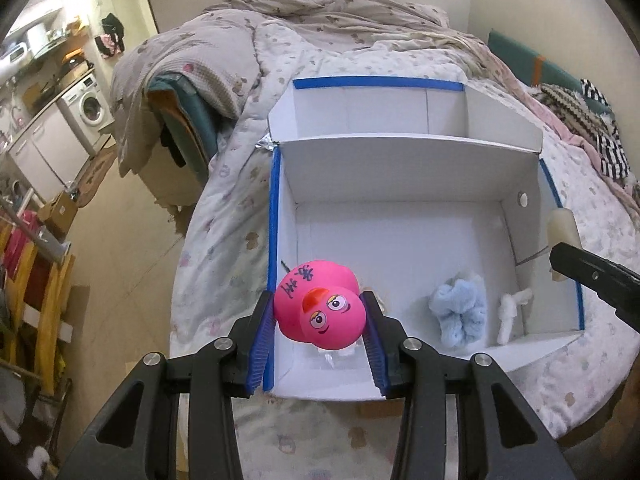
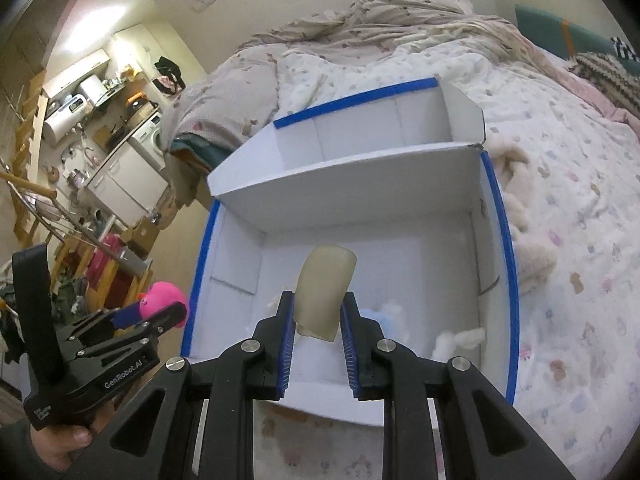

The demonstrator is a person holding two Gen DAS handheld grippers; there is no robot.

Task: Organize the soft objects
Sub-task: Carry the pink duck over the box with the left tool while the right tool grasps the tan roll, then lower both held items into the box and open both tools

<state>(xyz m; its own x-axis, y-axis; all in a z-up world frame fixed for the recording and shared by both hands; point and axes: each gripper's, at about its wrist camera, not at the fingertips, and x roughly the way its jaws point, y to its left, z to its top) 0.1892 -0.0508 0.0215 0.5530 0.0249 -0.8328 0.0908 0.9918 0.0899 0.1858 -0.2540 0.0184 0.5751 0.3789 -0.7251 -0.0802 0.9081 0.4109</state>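
My left gripper (image 1: 318,312) is shut on a pink rubber duck (image 1: 320,308) and holds it over the near left corner of a white box with blue-taped edges (image 1: 274,216). My right gripper (image 2: 318,312) is shut on a cream soft block (image 2: 326,292) above the box's near side (image 2: 496,208). In the left wrist view that block (image 1: 564,228) shows at the right rim, on the right gripper's black finger (image 1: 592,276). A light blue fluffy scrunchie (image 1: 458,312) and a white fluffy piece (image 1: 512,312) lie on the box floor. The duck (image 2: 164,300) also shows in the right wrist view.
The box sits on a bed with a patterned quilt (image 1: 224,200) and has a second, far compartment (image 1: 380,108). A cream plush toy (image 2: 520,216) lies against the box's right outer wall. Rumpled blankets (image 1: 320,12) lie behind. Floor, clutter and a washing machine (image 1: 90,108) are to the left.
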